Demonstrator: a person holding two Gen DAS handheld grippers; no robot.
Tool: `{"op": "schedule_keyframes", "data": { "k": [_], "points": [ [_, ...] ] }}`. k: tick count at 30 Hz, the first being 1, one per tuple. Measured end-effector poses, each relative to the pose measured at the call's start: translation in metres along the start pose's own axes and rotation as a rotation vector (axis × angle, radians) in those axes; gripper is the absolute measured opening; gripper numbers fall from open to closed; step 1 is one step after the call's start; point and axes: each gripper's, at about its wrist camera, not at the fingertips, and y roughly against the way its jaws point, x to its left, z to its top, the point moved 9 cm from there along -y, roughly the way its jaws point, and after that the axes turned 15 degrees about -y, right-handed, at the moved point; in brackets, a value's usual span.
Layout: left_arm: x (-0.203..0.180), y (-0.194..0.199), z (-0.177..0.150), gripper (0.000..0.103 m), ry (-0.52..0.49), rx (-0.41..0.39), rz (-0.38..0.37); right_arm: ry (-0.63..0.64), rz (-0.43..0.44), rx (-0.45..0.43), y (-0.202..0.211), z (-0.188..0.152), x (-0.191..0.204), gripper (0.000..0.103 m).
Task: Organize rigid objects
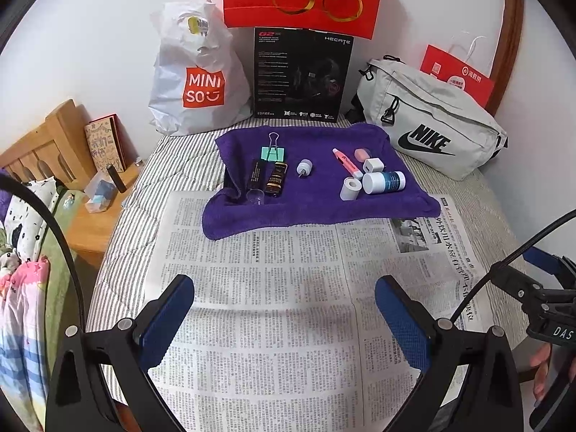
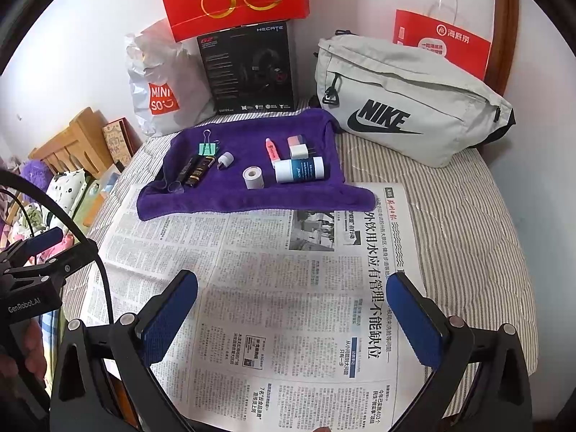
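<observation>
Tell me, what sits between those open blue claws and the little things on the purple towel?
Only newspaper: both views show bare print from the left gripper and right gripper up to the purple towel.

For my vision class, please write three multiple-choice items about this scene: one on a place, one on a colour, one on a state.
1. Where do the small objects lie?
A. on the newspaper
B. on the purple towel
C. inside the grey bag

2. What colour is the binder clip's body?
A. green
B. red
C. black

3. How are both grippers?
A. shut on a bottle
B. shut, empty
C. open, empty

Answers:
1 B: the purple towel carries them, while the newspaper is bare.
2 A: the binder clip is mint green.
3 C: the left gripper and right gripper have fingers apart, nothing between.
</observation>
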Motion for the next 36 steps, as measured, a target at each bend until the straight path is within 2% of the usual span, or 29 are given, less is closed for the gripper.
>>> {"op": "schedule_keyframes", "data": {
  "k": [19, 36],
  "points": [
    [-0.007, -0.003, -0.005, 0.102, -0.043, 0.017, 0.005, -0.006, -0.011, -0.021, 0.008, 0.002, -0.004, 0.103],
    [-0.004, 0.002, -0.002, 0.102, -0.046, -0.003, 0.004, 0.000, -0.011, -0.025, 0.012, 0.003, -0.005, 0.103]
  ]
}}
